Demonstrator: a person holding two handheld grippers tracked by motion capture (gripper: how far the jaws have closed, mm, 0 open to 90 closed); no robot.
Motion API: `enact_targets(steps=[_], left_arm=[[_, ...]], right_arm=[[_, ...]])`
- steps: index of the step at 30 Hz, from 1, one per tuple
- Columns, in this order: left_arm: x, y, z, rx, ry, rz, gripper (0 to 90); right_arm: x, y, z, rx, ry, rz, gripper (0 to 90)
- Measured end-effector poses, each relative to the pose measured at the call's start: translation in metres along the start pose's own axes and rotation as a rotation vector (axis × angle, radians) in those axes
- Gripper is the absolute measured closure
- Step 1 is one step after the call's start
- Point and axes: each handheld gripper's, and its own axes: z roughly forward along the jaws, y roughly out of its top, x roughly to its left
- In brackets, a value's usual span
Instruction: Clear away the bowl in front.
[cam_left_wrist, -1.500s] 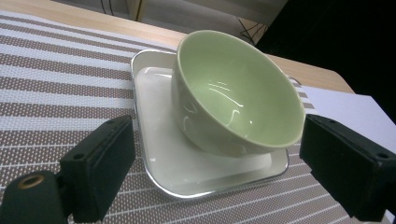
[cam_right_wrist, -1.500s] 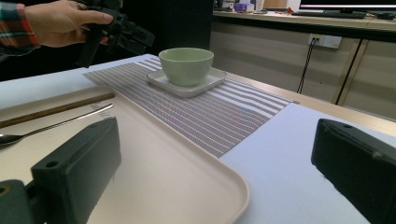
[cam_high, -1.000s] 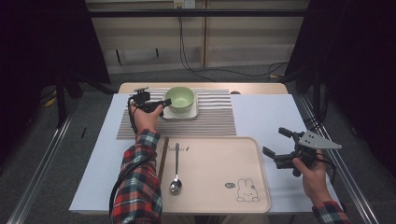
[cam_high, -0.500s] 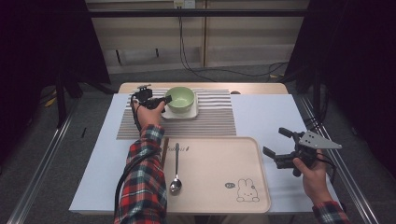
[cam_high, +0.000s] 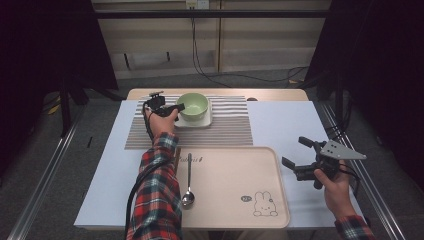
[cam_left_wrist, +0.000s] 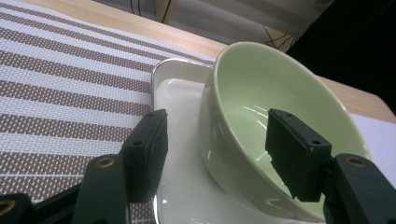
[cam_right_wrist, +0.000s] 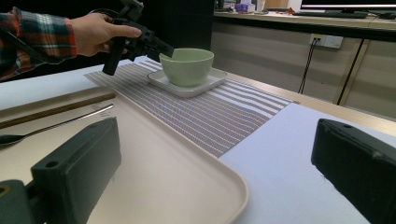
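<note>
The left gripper (cam_high: 175, 108) straddles the near wall of the one green bowl (cam_high: 193, 105), one jaw inside and one outside; its jaws have just been closing, and the outer jaw still stands off the wall. The bowl sits on one white square plate (cam_high: 206, 120) on the one striped mat (cam_high: 230, 125). Nearer the person than the mat lies one beige tray (cam_high: 235, 185) with one spoon (cam_high: 188, 186). Right of the tray, the right gripper (cam_high: 296, 154) hovers, jaws wide and empty.

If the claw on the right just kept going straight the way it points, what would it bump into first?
Probably nothing soon: the right claw, open, points across the beige tray and the striped mat toward the green bowl on its white dish. Depth is unclear.
</note>
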Motion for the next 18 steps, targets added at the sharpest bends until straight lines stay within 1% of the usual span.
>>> enact_targets(steps=[2,3,4,5,6,7,8,11,12,14,15,18], left_arm=[[-0.0012,-0.0011,0.001,-0.005,-0.001,-0.013,40.0],[-0.0007,-0.0011,0.0015,0.0,0.002,0.002,40.9],[-0.0007,-0.0011,0.0016,0.001,-0.001,0.001,41.1],[-0.0015,-0.0012,0.0019,0.0,0.008,-0.005,41.8],[-0.0018,-0.0016,0.0028,0.006,-0.003,-0.01,42.3],[-0.0016,-0.0019,0.0034,0.004,-0.002,-0.007,42.6],[-0.0025,-0.0025,0.0042,0.007,0.008,-0.013,42.8],[-0.0022,-0.0034,0.0051,0.008,0.002,-0.023,44.4],[-0.0026,-0.0034,0.0052,0.007,0.008,-0.024,44.6],[-0.0036,-0.0036,0.0059,0.011,0.005,-0.03,46.6],[-0.0034,-0.0034,0.0059,0.015,0.006,-0.023,46.8],[-0.0054,-0.0036,0.0069,0.017,0.01,-0.038,48.2]], right_arm=[[0.0,0.0,-0.0003,-0.001,-0.002,0.001,1.0],[-0.0002,0.0001,-0.0006,-0.002,-0.002,-0.001,1.0],[-0.0002,0.0002,-0.0007,-0.003,-0.001,0.0,1.0],[-0.0002,0.0002,-0.0007,-0.004,-0.002,0.0,1.0],[-0.0002,0.0002,-0.0006,-0.003,-0.002,0.0,1.0],[-0.0002,0.0002,-0.0005,-0.004,-0.001,-0.001,1.0],[-0.0002,0.0002,-0.0005,-0.003,-0.001,-0.001,1.0],[-0.0004,0.0003,-0.0006,-0.005,0.004,0.0,1.0],[-0.0004,0.0003,-0.0008,-0.005,-0.001,-0.001,1.0],[-0.0004,0.0003,-0.0008,-0.004,-0.001,-0.001,1.0],[-0.0004,0.0003,-0.0007,-0.005,0.002,0.0,1.0],[-0.0003,0.0003,-0.0006,-0.006,0.003,0.001,1.0]])
